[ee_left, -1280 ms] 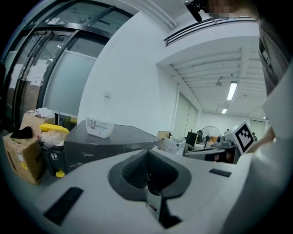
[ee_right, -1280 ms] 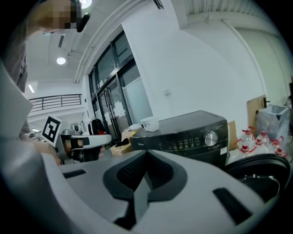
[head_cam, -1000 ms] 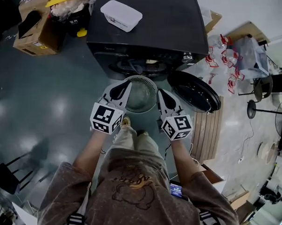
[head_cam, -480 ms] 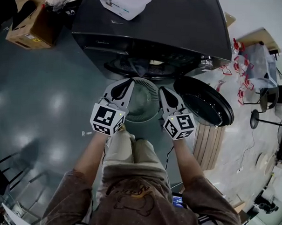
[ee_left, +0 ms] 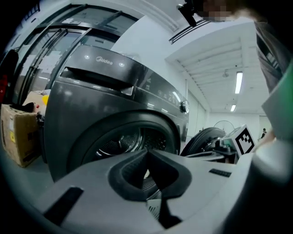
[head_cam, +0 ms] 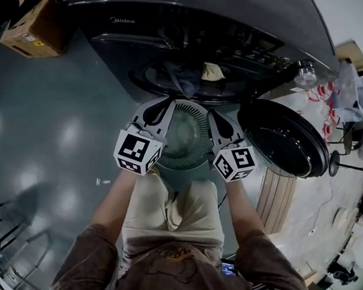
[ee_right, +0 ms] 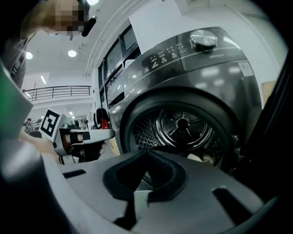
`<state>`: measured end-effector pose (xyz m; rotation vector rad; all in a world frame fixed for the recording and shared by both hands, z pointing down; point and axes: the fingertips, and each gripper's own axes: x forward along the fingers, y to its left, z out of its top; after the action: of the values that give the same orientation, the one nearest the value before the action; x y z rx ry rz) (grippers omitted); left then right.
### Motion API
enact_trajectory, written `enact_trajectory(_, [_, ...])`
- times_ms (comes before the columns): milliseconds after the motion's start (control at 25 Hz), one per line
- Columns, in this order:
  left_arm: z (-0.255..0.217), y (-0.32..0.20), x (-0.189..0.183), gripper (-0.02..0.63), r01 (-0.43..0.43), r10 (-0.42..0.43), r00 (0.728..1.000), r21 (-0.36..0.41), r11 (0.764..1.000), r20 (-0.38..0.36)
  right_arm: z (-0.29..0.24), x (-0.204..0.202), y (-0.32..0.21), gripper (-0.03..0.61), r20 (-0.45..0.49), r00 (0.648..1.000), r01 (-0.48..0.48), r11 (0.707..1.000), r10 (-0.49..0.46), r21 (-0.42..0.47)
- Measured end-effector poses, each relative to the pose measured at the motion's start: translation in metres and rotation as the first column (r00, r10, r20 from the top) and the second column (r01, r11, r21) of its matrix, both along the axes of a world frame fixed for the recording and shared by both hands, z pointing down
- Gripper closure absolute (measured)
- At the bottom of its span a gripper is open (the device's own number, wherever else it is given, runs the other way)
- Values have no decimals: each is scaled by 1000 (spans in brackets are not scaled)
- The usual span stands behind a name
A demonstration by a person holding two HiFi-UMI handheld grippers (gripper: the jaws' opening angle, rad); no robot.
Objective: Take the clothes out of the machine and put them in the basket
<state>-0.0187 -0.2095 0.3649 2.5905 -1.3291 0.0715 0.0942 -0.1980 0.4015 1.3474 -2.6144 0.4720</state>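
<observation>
A dark front-loading machine [head_cam: 192, 28] stands ahead with its round door [head_cam: 287, 140] swung open to the right. In the drum mouth lie a dark garment [head_cam: 183, 78] and a pale one [head_cam: 213, 71]. A round slatted basket [head_cam: 185, 135] sits on the floor just in front of it. My left gripper [head_cam: 167, 102] and right gripper [head_cam: 213, 114] hang side by side over the basket, pointing at the drum, both shut and empty. The left gripper [ee_left: 147, 153] faces the drum [ee_left: 121, 141]. Beyond the right gripper [ee_right: 147, 153] is the perforated drum [ee_right: 183, 125] with a pale cloth [ee_right: 196, 158] at its bottom.
A cardboard box [head_cam: 30, 26] stands left of the machine, also visible as the box [ee_left: 16, 132]. The open door [ee_left: 206, 139] juts out on the right. Wooden slats [head_cam: 275, 193] lie on the floor at right. The person's legs [head_cam: 173, 201] are right behind the basket.
Both grippers and the head have dropped lower and closer to the machine. The drum mouth with the clothes has come into view and the white tub on top has left the frame.
</observation>
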Motion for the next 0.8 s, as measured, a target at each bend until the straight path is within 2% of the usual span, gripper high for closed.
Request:
enact_trajectory(360, [66, 0, 13, 607, -26, 26, 1000, 60, 998, -9, 80, 2, -5, 586, 25, 1000, 9, 999, -10, 48])
enact_trajectory(800, [109, 8, 23, 607, -13, 14, 1000, 85, 996, -15, 122, 7, -5, 586, 20, 999, 48, 992, -50, 117])
